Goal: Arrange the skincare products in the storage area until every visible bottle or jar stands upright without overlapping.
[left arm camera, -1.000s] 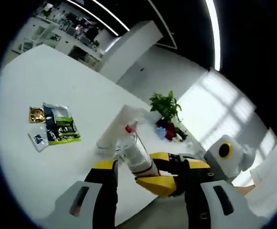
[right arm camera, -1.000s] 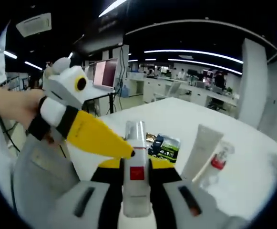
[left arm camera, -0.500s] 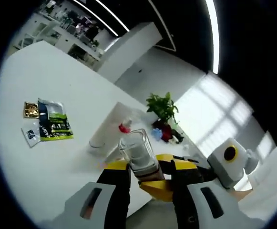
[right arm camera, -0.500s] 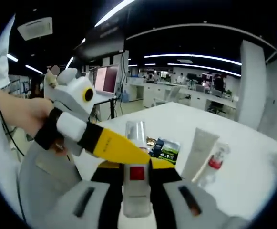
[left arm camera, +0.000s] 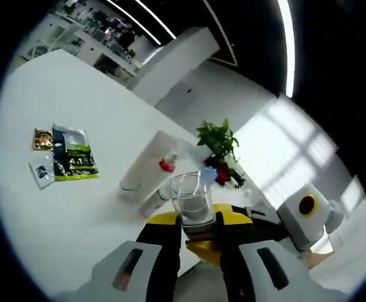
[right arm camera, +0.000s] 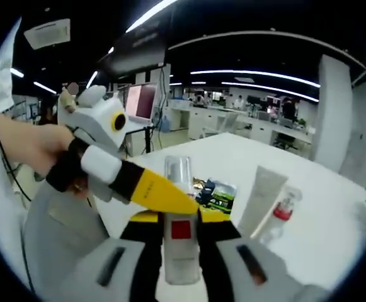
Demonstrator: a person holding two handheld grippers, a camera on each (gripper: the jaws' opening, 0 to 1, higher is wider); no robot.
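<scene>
A bottle [right arm camera: 180, 239] with a clear cap and a red square label stands upright between the jaws of my right gripper [right arm camera: 179, 221], which is shut on its body. My left gripper [left arm camera: 198, 217] is shut on the same bottle, its yellow tips pressed against the clear cap [left arm camera: 192, 200]. In the right gripper view it reaches in from the left, held by a person's hand [right arm camera: 28, 148]. A white tube [right arm camera: 261, 200] and a small clear bottle with a red cap [right arm camera: 280, 217] stand close together on the white table [right arm camera: 334, 220].
Several flat sachets [left arm camera: 63, 162] lie on the table to the left of the tube [left arm camera: 143, 167]. A potted plant [left arm camera: 217, 139] with small coloured items stands at the table's far edge. Office desks and screens lie beyond the table.
My left gripper's jaws have closed from wide apart onto the bottle's cap. The bottle, tilted in the left gripper view before, now stands centred between them. The right gripper keeps its hold.
</scene>
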